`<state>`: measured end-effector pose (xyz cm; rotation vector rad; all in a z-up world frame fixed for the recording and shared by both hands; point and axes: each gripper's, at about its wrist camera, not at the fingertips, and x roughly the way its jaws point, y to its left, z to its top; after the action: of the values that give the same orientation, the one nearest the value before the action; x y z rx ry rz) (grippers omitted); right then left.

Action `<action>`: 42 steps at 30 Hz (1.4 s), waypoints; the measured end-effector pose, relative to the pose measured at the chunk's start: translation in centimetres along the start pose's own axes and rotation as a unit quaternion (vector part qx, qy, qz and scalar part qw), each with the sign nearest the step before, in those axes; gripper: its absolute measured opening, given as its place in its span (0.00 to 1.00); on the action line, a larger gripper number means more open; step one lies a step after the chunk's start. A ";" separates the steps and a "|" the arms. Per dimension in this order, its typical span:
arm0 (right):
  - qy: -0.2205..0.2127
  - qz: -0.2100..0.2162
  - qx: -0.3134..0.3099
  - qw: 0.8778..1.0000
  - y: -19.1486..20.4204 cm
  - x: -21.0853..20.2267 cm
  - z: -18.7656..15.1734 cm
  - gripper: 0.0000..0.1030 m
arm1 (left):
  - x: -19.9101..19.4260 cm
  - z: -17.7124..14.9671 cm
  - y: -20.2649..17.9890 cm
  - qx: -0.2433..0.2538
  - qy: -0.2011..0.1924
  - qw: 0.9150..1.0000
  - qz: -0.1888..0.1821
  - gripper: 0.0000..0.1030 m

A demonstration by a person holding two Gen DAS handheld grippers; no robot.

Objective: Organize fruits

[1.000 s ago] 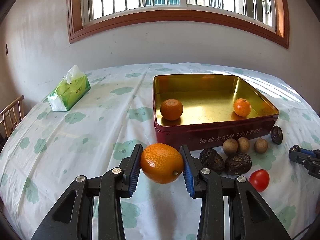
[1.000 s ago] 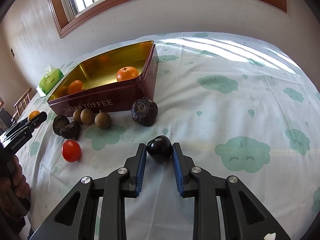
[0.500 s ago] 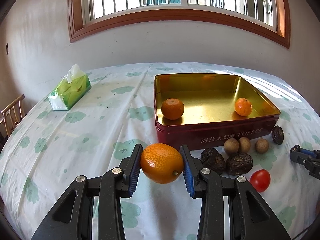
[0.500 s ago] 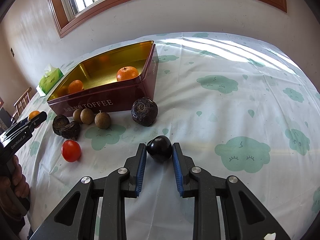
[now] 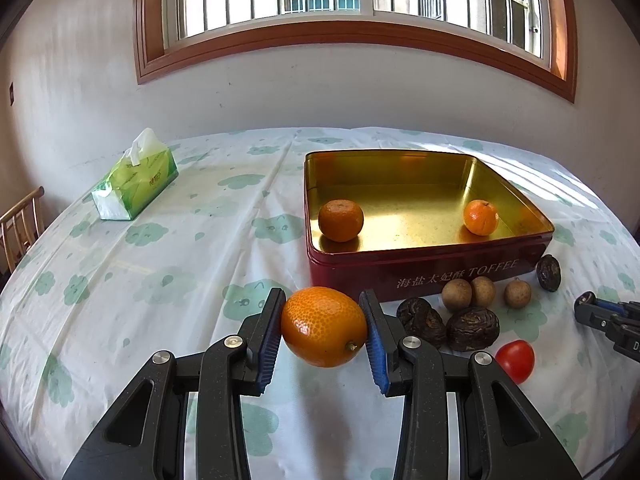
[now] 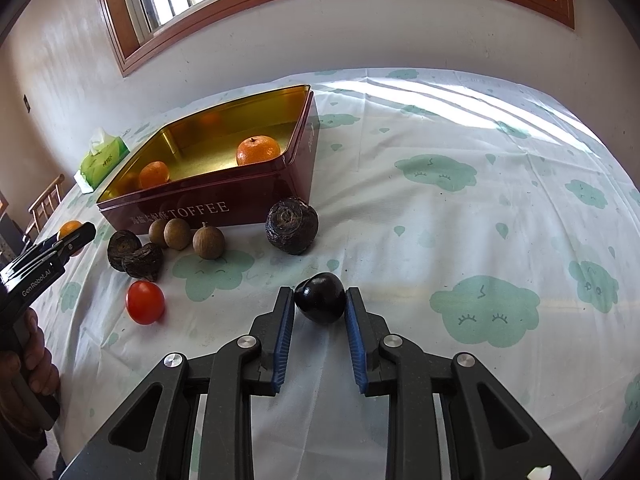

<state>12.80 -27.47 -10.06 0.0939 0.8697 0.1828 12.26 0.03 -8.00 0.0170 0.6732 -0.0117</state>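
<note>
**Inspector:** Left tongs are clamped on a mandarin orange, carried clear of the counter. Right tongs are closed against a dark plum; whether it is lifted or resting on the cloth cannot be told.

**Clerk:** Destination?

**Inspector:** In my judgement the toffee tin, open-topped, which already holds two mandarins well apart, with bare gold floor between them.

**Clerk:** Obstructions?

**Inspector:** The tin's near wall stands between the orange and the interior, so the fruit must go over the rim. Three wrinkled dark fruits, three brown longans and a tomato lie loose along that wall. The counter left of the tin is open, with only a tissue pack well away.
</note>
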 end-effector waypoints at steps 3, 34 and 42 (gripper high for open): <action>-0.001 0.003 0.000 1.000 0.1 -0.2 -0.1 0.23 | -0.3 0.0 0.0 -0.001 -0.005 1.000 -0.003 0.38; -0.047 0.062 -0.080 0.994 7.9 2.4 9.9 0.23 | 4.3 9.3 -0.2 -0.009 -0.017 1.000 -0.022 0.38; -0.030 0.061 -0.071 0.995 7.7 4.9 9.8 0.23 | 6.4 9.1 -0.5 -0.004 -0.005 1.000 -0.022 0.38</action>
<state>22.47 -19.06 -6.23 0.0191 0.7890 0.3544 22.88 -0.65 -4.90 -0.0045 0.6642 -0.0507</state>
